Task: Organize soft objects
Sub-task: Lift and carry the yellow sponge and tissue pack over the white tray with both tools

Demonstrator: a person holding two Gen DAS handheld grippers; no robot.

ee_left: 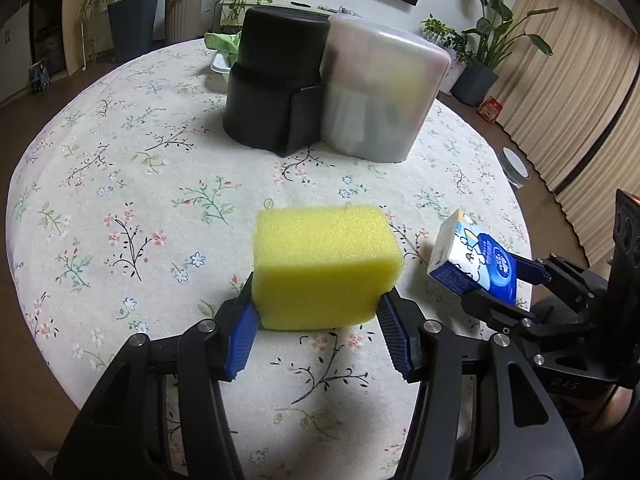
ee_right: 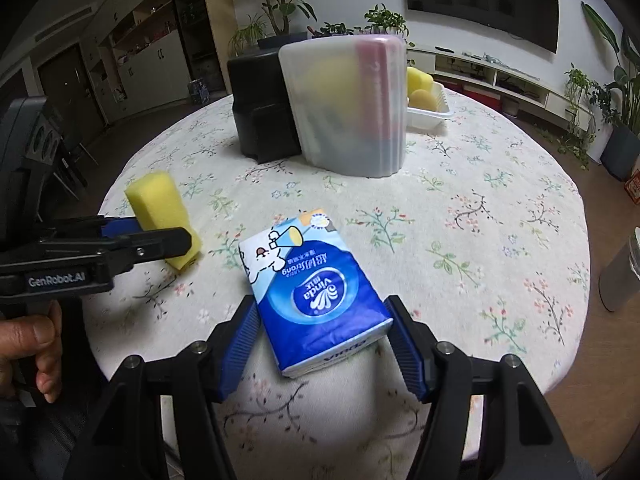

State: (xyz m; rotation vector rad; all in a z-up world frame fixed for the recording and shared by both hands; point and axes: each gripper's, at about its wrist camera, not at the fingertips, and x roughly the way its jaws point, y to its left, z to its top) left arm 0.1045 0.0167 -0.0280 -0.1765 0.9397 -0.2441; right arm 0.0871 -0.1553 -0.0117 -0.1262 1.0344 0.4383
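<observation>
The left claw is clenched on a yellow sponge block. Its blue ribbed pads press against the near lower sides of the block, one on each side. The block sits low over the round worktop, which is covered with a floral cloth; whether the block touches the cloth cannot be told. In the right wrist view, the same sponge block appears at the left, gripped at its lower part by the left claw, and the person's hand holds the tool's handle.

The right claw is clenched on a blue and white Vinda tissue pack. The pads bear on the two long sides of the pack near its close end. In the left wrist view, the tissue pack is tilted, its far end raised clear of the cloth, and the right claw grips it from the right. The pack is near the sponge block, apart from it.

At the far side of the worktop stand a black cylindrical container and a translucent plastic bin, touching side by side. The bin's contents are blurred. Behind the bin, in the right wrist view, a white tray holds further yellow sponges. Potted plants stand beyond the worktop.
</observation>
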